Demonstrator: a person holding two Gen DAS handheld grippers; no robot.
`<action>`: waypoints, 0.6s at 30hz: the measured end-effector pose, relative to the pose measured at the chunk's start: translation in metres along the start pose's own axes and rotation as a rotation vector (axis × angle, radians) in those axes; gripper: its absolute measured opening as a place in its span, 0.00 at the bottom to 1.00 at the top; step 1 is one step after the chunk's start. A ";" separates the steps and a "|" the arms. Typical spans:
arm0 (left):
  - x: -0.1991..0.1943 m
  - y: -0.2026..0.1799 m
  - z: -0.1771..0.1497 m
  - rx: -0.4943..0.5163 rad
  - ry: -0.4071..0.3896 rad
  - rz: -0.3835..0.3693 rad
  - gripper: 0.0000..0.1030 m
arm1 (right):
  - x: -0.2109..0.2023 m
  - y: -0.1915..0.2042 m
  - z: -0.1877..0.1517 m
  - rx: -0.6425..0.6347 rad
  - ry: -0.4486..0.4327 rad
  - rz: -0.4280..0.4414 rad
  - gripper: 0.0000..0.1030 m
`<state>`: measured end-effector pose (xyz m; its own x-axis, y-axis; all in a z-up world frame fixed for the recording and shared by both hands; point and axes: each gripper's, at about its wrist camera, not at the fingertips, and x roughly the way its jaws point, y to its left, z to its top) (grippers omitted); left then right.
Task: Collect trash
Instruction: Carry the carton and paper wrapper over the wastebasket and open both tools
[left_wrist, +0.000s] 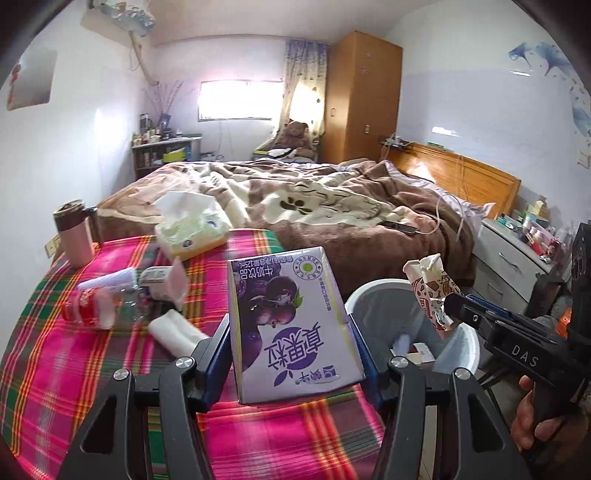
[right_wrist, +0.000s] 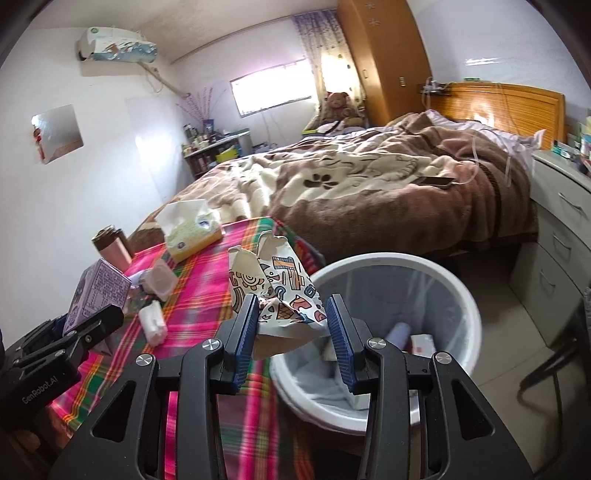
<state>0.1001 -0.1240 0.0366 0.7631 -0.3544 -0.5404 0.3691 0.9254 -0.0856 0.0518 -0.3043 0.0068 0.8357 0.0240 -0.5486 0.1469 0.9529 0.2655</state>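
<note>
Purple carton (left_wrist: 291, 325) sits clamped between the blue pads of my left gripper (left_wrist: 291, 339), its print upside down from that wrist view, held above the plaid cloth of the table (left_wrist: 92, 369). In the right wrist view the same carton (right_wrist: 98, 295) shows at the left edge, with the left gripper (right_wrist: 85, 332) around it.

My right gripper (right_wrist: 291, 321) is closed on a crumpled wrapper (right_wrist: 280, 295), white with cartoon prints, both pads pressing its lower part. The wrapper (left_wrist: 432, 291) hangs over the near rim of the bin (left_wrist: 369, 291), which stands just beside the table edge. The bin (right_wrist: 369, 260) is white with a grey liner, and I can see a few pieces lying inside it, too small to name.

On the table, I count 4 more things: a red-labelled bottle (left_wrist: 96, 306) lying on its side, a small cup (left_wrist: 166, 284) tipped over beside it, a white roll (left_wrist: 177, 330) near my left gripper, and a tissue box (left_wrist: 190, 232) toward the far edge. A pink tumbler (left_wrist: 72, 232) stands upright at the far left corner. Beyond the table lies the bed (left_wrist: 314, 206).
</note>
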 end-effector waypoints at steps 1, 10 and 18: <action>0.002 -0.005 0.001 0.006 0.001 -0.010 0.57 | -0.001 -0.004 0.000 0.003 -0.003 -0.015 0.39; 0.031 -0.050 0.006 0.051 0.028 -0.122 0.57 | 0.001 -0.036 -0.002 0.058 -0.001 -0.105 0.39; 0.062 -0.078 0.006 0.094 0.071 -0.159 0.57 | 0.010 -0.054 -0.007 0.082 0.029 -0.152 0.39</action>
<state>0.1217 -0.2194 0.0150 0.6532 -0.4816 -0.5842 0.5322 0.8409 -0.0982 0.0485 -0.3540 -0.0183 0.7850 -0.1088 -0.6099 0.3143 0.9183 0.2407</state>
